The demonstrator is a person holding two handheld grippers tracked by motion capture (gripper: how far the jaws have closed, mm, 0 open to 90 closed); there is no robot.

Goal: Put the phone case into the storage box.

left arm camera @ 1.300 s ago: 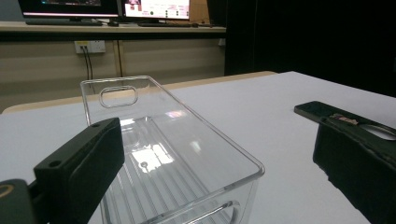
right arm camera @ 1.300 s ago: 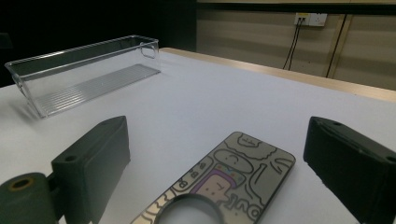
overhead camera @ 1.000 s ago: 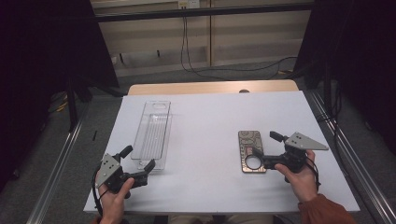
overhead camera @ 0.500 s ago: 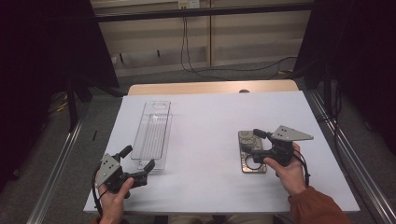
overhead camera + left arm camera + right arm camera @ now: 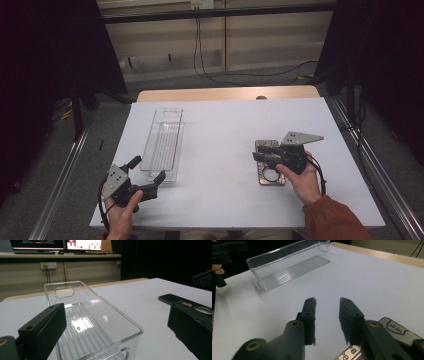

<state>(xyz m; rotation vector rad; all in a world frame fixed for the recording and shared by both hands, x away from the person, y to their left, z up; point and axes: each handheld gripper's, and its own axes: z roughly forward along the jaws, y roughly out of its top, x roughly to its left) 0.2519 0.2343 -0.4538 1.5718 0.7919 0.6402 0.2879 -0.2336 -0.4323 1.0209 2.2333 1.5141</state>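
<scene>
Lying flat beneath unclenched, just-narrowing right tongs (image 5: pixel 260 153), grey metal plate (image 5: pixel 271 176) with round hole; left tongs (image 5: pixel 148 174) wide apart.

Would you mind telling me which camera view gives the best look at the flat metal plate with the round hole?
The high view: the metal plate lies flat on the white table with its outline and hole visible, partly under the right gripper. The left gripper view shows it edge-on; the right gripper view catches one printed corner.
</scene>
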